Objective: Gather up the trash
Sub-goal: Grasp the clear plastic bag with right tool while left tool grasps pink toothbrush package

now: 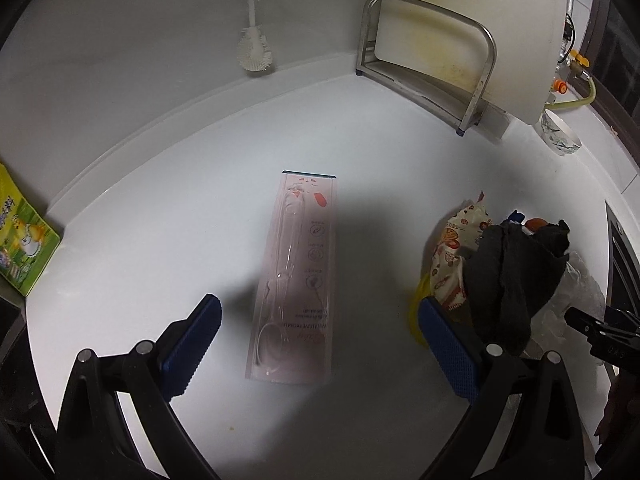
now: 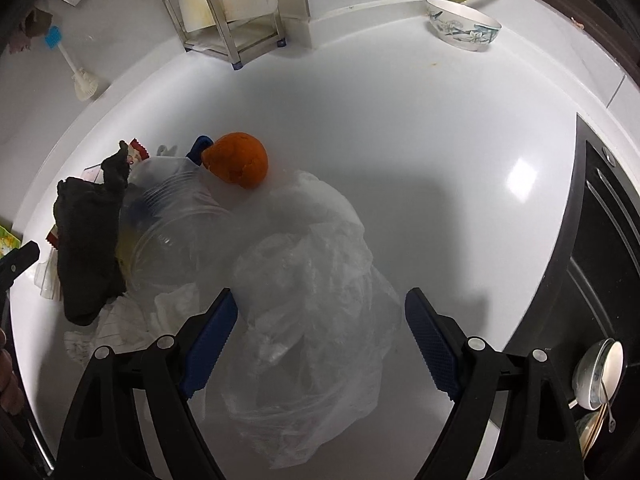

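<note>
A long pink blister pack point(image 1: 296, 280) with a clear spoon shape lies flat on the white counter point(image 1: 160, 200), its near end between the fingers of my open left gripper point(image 1: 320, 352). To its right sits a trash pile: a printed snack wrapper point(image 1: 460, 248), a dark cloth point(image 1: 516, 276) and clear plastic. In the right wrist view the pile shows the dark cloth point(image 2: 88, 240), a clear plastic cup point(image 2: 176, 224), an orange peel point(image 2: 240, 164), crumpled paper point(image 2: 124, 324) and a clear plastic bag point(image 2: 316, 300). My open right gripper point(image 2: 322, 340) hovers over that bag, nothing pinched.
A metal rack point(image 1: 428, 60) holding a white board stands at the back wall, next to a hanging brush point(image 1: 254, 48). A patterned bowl point(image 2: 464, 28) sits at the back right. A black sink point(image 2: 600, 280) with dishes lies to the right. A green packet point(image 1: 24, 240) lies far left.
</note>
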`<action>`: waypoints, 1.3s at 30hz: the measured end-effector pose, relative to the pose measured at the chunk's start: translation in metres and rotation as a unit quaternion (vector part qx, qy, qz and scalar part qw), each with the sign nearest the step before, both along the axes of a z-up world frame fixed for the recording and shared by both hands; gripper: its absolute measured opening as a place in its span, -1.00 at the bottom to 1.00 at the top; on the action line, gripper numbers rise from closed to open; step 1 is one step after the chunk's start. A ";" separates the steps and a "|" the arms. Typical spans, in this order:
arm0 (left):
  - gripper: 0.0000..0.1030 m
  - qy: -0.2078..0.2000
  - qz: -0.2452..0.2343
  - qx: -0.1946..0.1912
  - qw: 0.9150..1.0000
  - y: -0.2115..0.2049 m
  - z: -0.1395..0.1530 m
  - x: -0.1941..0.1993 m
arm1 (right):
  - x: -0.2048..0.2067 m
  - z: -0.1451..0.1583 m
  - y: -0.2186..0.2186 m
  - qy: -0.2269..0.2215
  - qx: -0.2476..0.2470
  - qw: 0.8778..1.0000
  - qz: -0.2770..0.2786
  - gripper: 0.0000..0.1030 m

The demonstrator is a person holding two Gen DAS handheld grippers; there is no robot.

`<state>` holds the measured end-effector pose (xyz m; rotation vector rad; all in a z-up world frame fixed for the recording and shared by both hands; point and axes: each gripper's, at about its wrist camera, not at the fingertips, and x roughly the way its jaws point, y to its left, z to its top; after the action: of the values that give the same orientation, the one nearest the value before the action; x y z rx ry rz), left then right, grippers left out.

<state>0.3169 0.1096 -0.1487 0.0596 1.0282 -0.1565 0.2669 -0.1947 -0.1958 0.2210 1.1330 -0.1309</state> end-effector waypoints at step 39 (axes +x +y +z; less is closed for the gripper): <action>0.01 0.004 -0.022 0.012 1.000 0.011 -0.046 0.036 | -0.034 0.038 -0.003 -0.072 0.037 0.996 -0.023 -0.28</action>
<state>0.3531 0.1208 -0.1944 0.1038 1.0381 -0.1834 0.2325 -0.1981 -0.1583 0.3180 0.9914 -0.1116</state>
